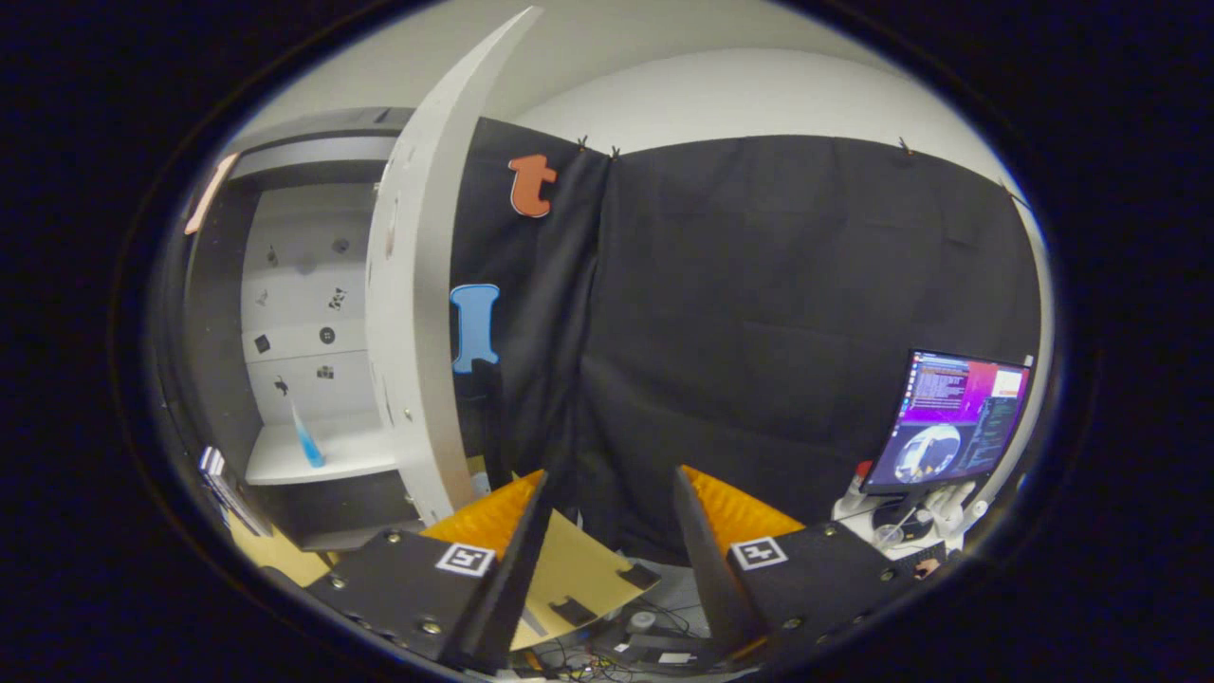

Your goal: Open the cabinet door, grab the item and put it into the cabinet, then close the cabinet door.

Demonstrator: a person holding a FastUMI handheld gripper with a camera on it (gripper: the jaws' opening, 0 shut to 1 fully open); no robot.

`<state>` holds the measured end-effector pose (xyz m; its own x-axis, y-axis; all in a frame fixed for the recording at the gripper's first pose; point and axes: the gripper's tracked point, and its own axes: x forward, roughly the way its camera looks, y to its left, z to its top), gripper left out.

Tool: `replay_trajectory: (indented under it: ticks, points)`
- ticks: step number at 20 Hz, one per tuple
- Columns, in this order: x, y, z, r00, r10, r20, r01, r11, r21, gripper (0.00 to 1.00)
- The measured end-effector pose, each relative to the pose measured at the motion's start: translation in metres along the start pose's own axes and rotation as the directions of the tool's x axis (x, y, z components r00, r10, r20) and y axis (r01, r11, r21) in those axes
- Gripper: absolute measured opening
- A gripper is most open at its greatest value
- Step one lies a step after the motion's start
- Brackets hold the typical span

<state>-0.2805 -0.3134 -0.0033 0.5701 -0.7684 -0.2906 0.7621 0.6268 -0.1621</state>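
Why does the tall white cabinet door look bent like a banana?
In the gripper view, the fisheye lens bends straight edges, so the open white cabinet door curves; the small blue item on the cabinet's white shelf looks soft and blurry; the lit computer monitor glows bright; the open gripper holds nothing.

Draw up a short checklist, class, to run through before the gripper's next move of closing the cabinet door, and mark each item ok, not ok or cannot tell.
1. Cabinet door open: ok, it stands swung out, edge toward the fingers.
2. Item inside: ok, a blue item stands tilted on the cabinet shelf.
3. Gripper free: ok, fingers apart with nothing between them.
4. Item clear of the door's swing: cannot tell how far back it sits.
5. Fingers touching the door: not ok, the door lies ahead and to the left of them.
6. Door's handle found: cannot tell.
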Motion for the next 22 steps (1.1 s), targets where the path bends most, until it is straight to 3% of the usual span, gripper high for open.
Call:
replay_trajectory:
  ticks: [2, 6, 13, 22]
  points:
    - [0.012, 0.003, 0.003, 1.000, 0.001, 0.005, -0.001, 1.000, -0.018, 0.85]
    - [0.026, 0.003, 0.006, 1.000, -0.011, 0.010, 0.011, 1.000, -0.013, 0.82]
    - [0.022, 0.023, 0.003, 0.994, 0.113, 0.007, -0.113, 0.994, -0.009, 0.81]
    - [-0.003, 0.059, 0.000, 0.956, 0.294, 0.002, -0.294, 0.955, -0.038, 0.79]
